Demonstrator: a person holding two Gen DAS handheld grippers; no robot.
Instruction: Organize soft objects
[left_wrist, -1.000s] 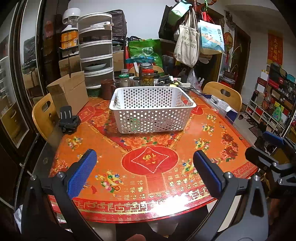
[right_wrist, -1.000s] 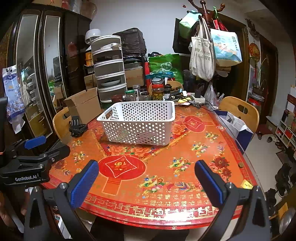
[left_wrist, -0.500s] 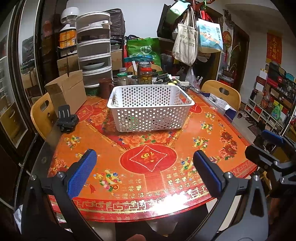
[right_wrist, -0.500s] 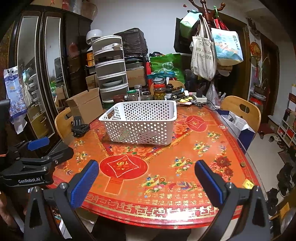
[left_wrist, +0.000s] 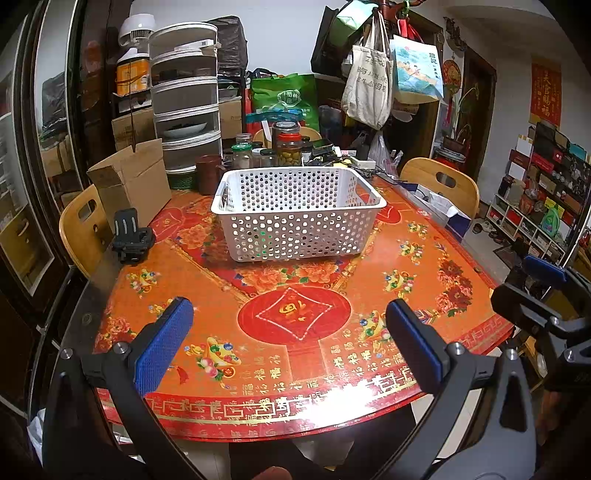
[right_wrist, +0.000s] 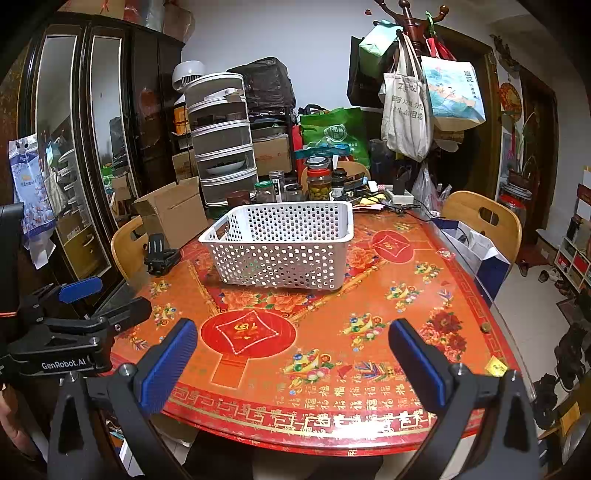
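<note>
- Red and orange patterned cloth under a glossy sheet covers the table (left_wrist: 424, 280), with a red medallion at its middle and gold characters along the near edge.
- Far left, a dark cabinet (right_wrist: 92, 122) with mirrored doors lines the wall; a wooden chair (left_wrist: 83, 225) stands against the table's left edge.
- On the table's left part lie a small black mount (left_wrist: 131, 236) and, behind it, an open cardboard box (left_wrist: 136, 181).
- Behind the box rises a stack of grey drawers (left_wrist: 184, 99) with a white fan on top.
- At mid-table sits a white perforated basket (left_wrist: 299, 210); no soft thing is visible in it or on the cloth.
- Jars (left_wrist: 288, 147) crowd the far edge just behind the basket, with a green bag (left_wrist: 284, 96) beyond them.
- Right of centre, a coat stand carries tote bags (left_wrist: 369, 85); a second chair (left_wrist: 443, 181) stands at the far right of the table.
- Far right, shelves (left_wrist: 539, 192) of small goods run along the wall.
- Left gripper (left_wrist: 288, 347) hangs over the near edge, its blue fingers spread wide on nothing.
- Right gripper (right_wrist: 291, 362) hangs beside it over the near edge, fingers likewise wide apart and empty.
</note>
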